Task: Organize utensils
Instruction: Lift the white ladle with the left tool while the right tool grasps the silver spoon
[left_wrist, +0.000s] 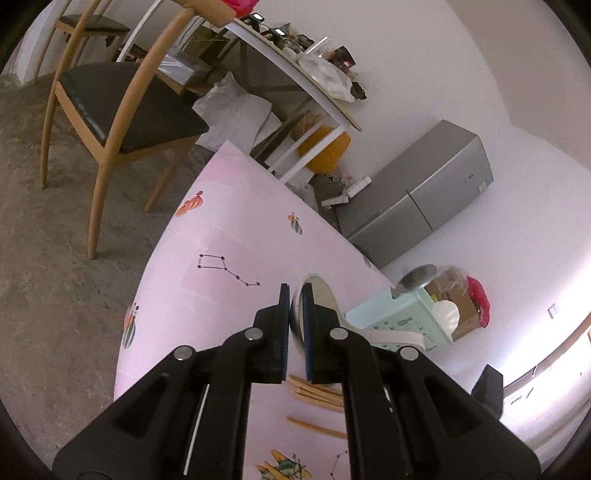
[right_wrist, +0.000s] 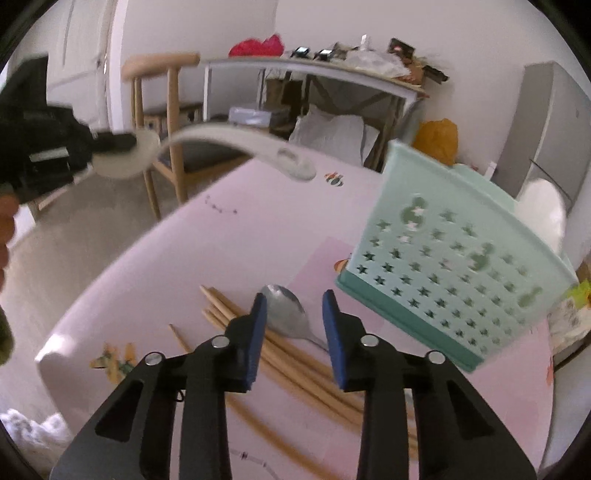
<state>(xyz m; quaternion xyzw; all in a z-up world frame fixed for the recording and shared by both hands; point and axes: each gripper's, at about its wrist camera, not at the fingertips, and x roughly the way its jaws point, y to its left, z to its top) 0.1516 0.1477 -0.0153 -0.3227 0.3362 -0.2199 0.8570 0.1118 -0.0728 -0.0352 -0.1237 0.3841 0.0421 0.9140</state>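
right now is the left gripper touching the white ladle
Touching. The right wrist view shows the left gripper clamped on the white ladle by its bowl end, holding it above the table.

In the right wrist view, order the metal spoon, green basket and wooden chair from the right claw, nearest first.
1. Metal spoon: on the table, just beyond the right claw.
2. Green basket: farther, to the right.
3. Wooden chair: farthest, past the table, upper left.

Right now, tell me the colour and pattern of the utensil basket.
Mint green basket with star-shaped cut-outs and a darker green base; clearest in the right wrist view.
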